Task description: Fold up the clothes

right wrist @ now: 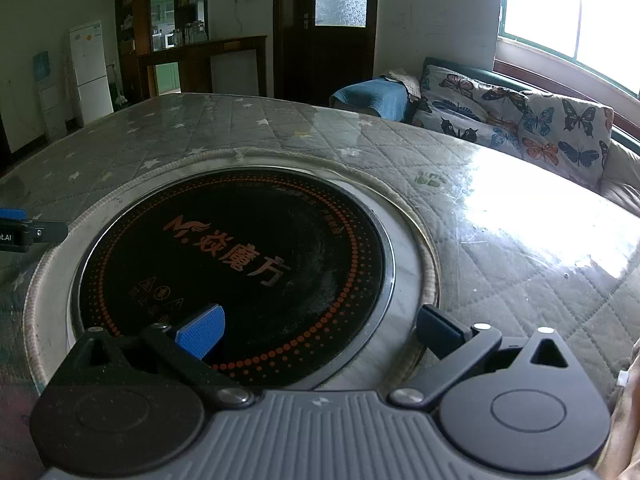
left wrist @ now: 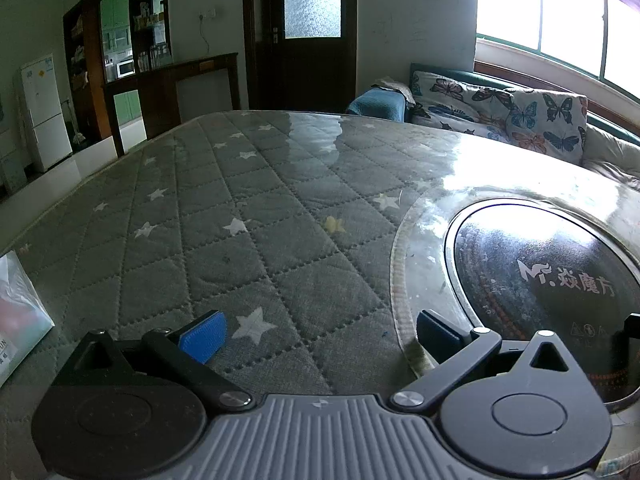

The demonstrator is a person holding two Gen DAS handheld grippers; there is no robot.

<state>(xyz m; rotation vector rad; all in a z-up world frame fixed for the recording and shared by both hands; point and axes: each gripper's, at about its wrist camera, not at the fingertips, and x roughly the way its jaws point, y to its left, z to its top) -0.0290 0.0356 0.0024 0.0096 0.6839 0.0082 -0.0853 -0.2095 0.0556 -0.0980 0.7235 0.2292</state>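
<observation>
No clothing visible on grey star-quilted table cover [left wrist: 248,208] or round black hob [right wrist: 240,264]; left gripper [left wrist: 316,332] and right gripper [right wrist: 320,330] wide open, empty; folding seemingly unstarted or finished.

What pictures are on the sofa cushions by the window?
Colourful butterflies, blue, orange and dark, on a pale cover: the sofa cushions show best in the right wrist view.
</observation>
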